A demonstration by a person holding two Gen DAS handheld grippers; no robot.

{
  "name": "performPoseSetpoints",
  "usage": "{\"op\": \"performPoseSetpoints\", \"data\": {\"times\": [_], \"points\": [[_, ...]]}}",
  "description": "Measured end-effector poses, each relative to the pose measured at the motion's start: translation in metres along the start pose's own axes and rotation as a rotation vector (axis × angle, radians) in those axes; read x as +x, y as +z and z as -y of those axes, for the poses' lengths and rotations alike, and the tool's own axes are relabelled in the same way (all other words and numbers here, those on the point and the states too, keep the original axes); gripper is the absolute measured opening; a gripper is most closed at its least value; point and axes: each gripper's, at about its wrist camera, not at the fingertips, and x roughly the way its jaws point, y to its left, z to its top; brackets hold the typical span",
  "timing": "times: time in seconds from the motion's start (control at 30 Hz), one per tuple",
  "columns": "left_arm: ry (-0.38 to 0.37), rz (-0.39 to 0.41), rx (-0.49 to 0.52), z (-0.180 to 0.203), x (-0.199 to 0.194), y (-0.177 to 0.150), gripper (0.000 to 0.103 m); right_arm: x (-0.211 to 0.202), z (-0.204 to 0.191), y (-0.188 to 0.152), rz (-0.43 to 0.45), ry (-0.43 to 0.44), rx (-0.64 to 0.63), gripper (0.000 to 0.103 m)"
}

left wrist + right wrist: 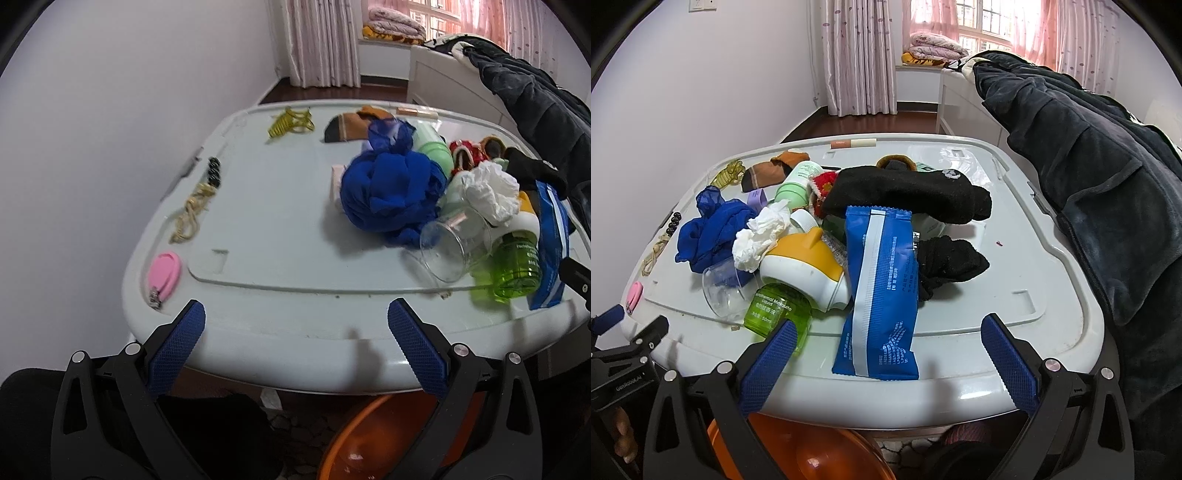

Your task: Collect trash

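A white table (pixel 280 332) is carrying a spread of clutter, and both grippers are hanging over its near edge. The left gripper (pixel 295 332) is standing wide, its blue pads holding nothing. From the left, a pink nail clipper (pixel 164 275) is lying by the table's rim, with a coil of tan cord (pixel 190 218) and some black beads (pixel 214 171) beyond it and a yellow hair claw (pixel 290 123) at the far side. Toward the middle a blue cloth (pixel 388 192) is sitting bunched, touching a clear glass (pixel 454 243) tipped on its side. A crumpled white tissue (pixel 761 236) — trash — is resting on the pile between the blue cloth and a yellow-and-white device (pixel 809 267), whose green bottle (pixel 775 314) is pointing toward the near edge. Just right of it, a blue wrapper (pixel 881 295) is lying lengthwise, its far end tucked under a black sock (pixel 908 194); a second black sock (pixel 947 264) is touching its right side. The right gripper (pixel 886 341) is gaping wide too — empty, the wrapper's near end between its fingers. An orange basin (pixel 827 454) is sitting under the table.
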Motion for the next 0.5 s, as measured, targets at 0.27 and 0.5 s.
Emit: {"op": "performPoseSetpoints", "data": {"times": [0.27, 0.5], "points": [[-0.026, 0.022, 0.011, 0.0017, -0.0012, -0.0031, 0.097, 0.0000, -0.0006, -0.0001, 0.000, -0.001, 0.001, 0.099], [-0.058, 0.034, 0.035, 0.0032, -0.0048, 0.0003, 0.097, 0.0003, -0.0013, -0.0004, -0.001, 0.001, 0.000, 0.099]]}}
